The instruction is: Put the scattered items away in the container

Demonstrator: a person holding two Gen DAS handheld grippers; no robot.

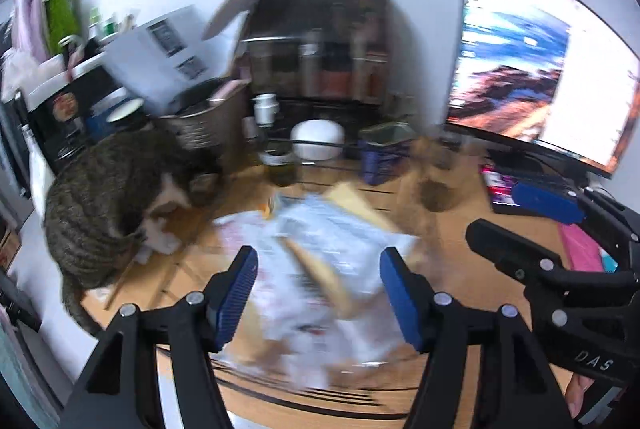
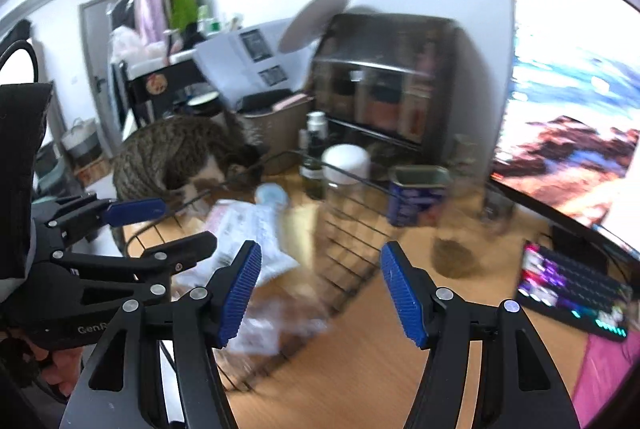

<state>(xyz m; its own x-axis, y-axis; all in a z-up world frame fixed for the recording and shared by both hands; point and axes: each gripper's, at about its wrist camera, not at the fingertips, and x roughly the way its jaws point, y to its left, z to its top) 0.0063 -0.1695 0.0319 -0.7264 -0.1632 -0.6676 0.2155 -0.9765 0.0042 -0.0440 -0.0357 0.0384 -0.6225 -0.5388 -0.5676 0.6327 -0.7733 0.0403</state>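
A black wire basket (image 2: 352,229) stands on the wooden desk (image 2: 360,369) and holds white packets (image 2: 248,233) and a tan packet (image 2: 298,233). In the left wrist view the packets (image 1: 320,249) lie blurred right below my left gripper (image 1: 318,289), which is open and empty over the basket. My right gripper (image 2: 320,289) is open and empty, hovering at the basket's right wall. Each gripper shows in the other's view, the right one (image 1: 536,221) and the left one (image 2: 156,225), both open.
A tabby cat (image 1: 116,205) sits at the basket's far left corner. Beyond the basket stand a white-lidded jar (image 2: 346,169), a blue tin (image 2: 418,195), a dark bottle (image 2: 316,149) and a clear glass (image 2: 456,229). A monitor (image 2: 572,101) and keyboard (image 2: 576,289) are on the right.
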